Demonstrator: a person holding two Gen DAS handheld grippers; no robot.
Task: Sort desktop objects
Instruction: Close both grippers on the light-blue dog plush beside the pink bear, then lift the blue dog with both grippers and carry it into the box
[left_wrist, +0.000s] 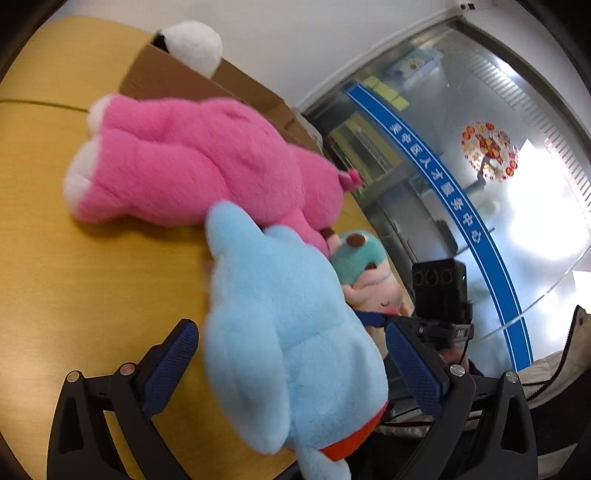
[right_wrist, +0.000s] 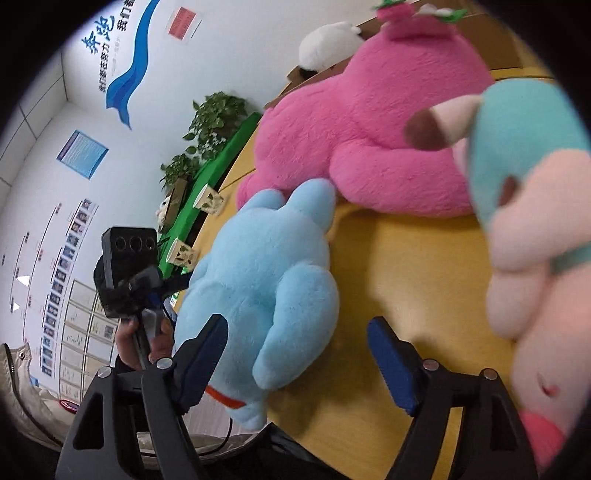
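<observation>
The left gripper (left_wrist: 291, 354) gapes wide around the blue plush (left_wrist: 280, 325), pads not yet pressing. The right gripper (right_wrist: 295, 354) is wide too, empty. The cardboard box (left_wrist: 177, 79) waits at eleven o'clock. Close squarely across the body before lifting.

On the counter (left_wrist: 92, 277) an elephant toy (left_wrist: 288, 332) is laid nearest, with a bear toy (left_wrist: 207, 162) just behind it, a doll (left_wrist: 369, 273) at its right, and a box (left_wrist: 192, 85) farthest back.
</observation>
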